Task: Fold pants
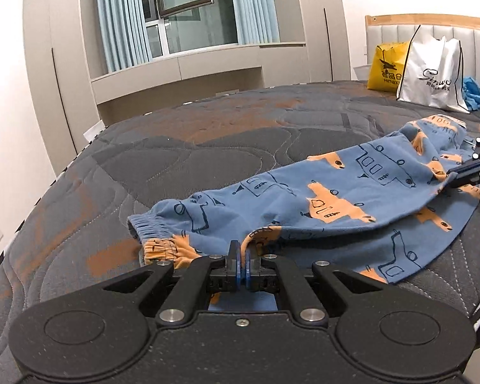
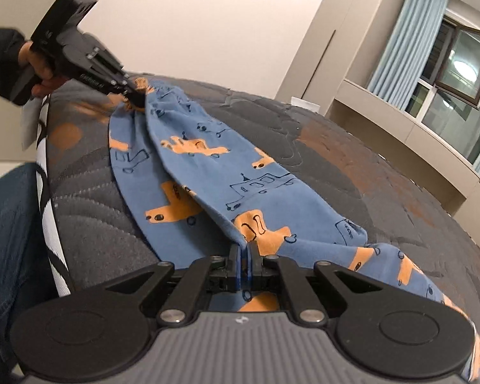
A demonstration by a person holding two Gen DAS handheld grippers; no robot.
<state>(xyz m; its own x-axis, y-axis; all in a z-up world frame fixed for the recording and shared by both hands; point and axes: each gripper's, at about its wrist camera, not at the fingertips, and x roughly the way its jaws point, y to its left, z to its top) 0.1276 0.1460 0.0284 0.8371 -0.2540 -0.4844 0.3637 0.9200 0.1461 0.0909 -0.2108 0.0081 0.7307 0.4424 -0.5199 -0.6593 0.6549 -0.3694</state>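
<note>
Black linkage arms and blue pads of the left hand-held gripper (image 1: 242,256) are sitting closest to its own lens, pressed together and pinching an edge of the blue truck-print pants (image 1: 304,192) near the cuffed leg ends. Those pants are lying across the near part of the dark quilted bed (image 1: 176,147), partly lifted, with the cloth hanging in a slack ridge between the two grips.

What the coming move is turning on, as I judge it, is that ridge: the garment's long axis is running from one hand-held gripper to the other, roughly along the bed's near side. The right hand-held gripper (image 2: 242,257) is likewise clamped on a fold of the fabric close to the waist end, so each hand is holding its own end and neither is nearer the middle. Carrying the pinched edge over the rest of the cloth, with both hands travelling together, looks like the step in hand.

From the right wrist view I am seeing the person's left hand (image 2: 36,64) in a dark sleeve gripping the far tool, plus a jeans-clad leg beside the mattress; the left wrist view is showing none of that, only the tip of the other tool at its right margin. It is offering instead the elastic cuff (image 1: 153,227), a yellow bag (image 1: 387,67) and a white shopping bag (image 1: 432,73) near the headboard.
</note>
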